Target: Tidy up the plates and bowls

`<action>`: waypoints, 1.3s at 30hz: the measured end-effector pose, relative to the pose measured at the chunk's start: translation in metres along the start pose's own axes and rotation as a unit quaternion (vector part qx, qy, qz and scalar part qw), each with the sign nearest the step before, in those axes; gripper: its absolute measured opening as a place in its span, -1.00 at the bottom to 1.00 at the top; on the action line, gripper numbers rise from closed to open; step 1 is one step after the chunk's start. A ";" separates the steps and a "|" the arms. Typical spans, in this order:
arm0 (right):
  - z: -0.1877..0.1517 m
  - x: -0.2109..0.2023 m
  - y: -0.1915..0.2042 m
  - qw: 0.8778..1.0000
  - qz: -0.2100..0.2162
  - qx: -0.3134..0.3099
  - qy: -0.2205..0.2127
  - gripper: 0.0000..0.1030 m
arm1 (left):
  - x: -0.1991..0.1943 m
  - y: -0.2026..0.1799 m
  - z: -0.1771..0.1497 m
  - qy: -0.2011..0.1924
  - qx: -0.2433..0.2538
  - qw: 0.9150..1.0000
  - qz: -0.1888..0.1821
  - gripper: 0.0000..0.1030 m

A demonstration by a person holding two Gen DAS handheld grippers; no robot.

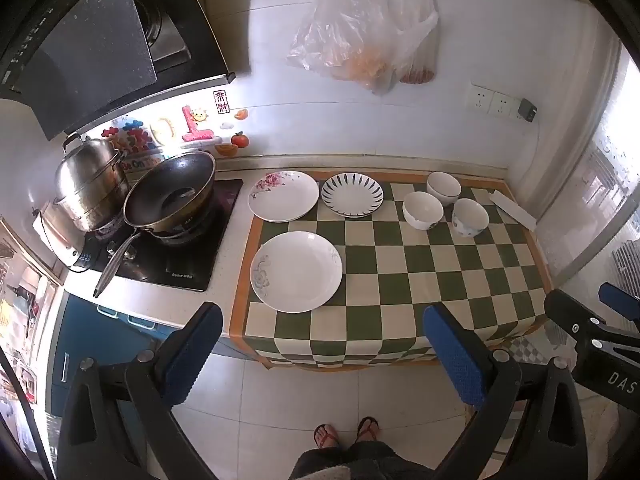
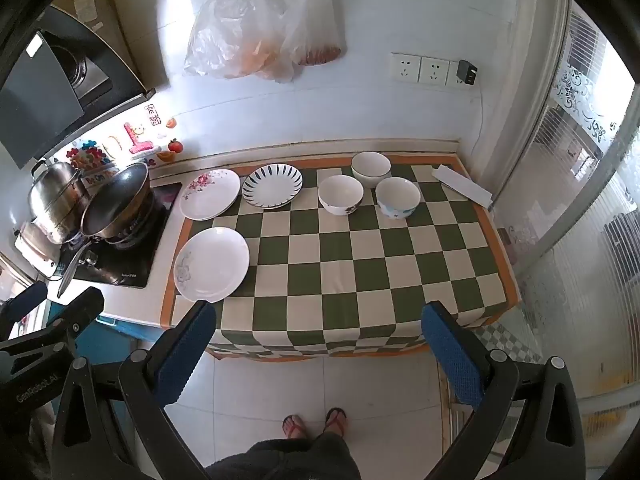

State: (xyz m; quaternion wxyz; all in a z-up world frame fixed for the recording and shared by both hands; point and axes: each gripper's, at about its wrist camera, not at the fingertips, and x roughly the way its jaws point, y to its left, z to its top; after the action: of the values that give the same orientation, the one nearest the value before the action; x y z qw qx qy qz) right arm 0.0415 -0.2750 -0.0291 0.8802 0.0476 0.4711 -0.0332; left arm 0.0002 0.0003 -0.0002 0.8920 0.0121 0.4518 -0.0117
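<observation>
On a green and cream checked cloth [image 1: 400, 264] [image 2: 360, 264] lie three plates: a white plate with a grey flower [image 1: 296, 271] [image 2: 212, 263] at the near left, a pink-flowered plate [image 1: 283, 195] [image 2: 210, 193] behind it, and a dark-striped plate [image 1: 352, 194] [image 2: 273, 185]. Three white bowls [image 1: 423, 210] [image 1: 443, 187] [image 1: 470, 217] stand at the back right, also in the right wrist view [image 2: 341, 194] [image 2: 371, 169] [image 2: 397, 197]. My left gripper [image 1: 324, 356] and right gripper [image 2: 320, 356] are both open and empty, held above the floor in front of the counter.
A wok [image 1: 170, 192] and a steel pot [image 1: 90, 184] stand on the hob at the left. A white strip [image 2: 462, 187] lies at the cloth's back right corner. Plastic bags [image 1: 368, 28] hang on the wall. A person's sandalled feet [image 1: 346, 432] stand on the tiled floor.
</observation>
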 end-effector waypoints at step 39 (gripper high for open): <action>0.002 -0.003 -0.004 1.000 0.006 0.001 -0.001 1.00 | -0.001 -0.004 -0.003 0.002 0.006 1.000 0.003 1.00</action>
State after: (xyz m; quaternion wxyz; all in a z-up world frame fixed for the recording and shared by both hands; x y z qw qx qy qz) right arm 0.0408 -0.2794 -0.0259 0.8806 0.0514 0.4702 -0.0284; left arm -0.0031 -0.0041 -0.0009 0.8909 0.0186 0.4537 -0.0114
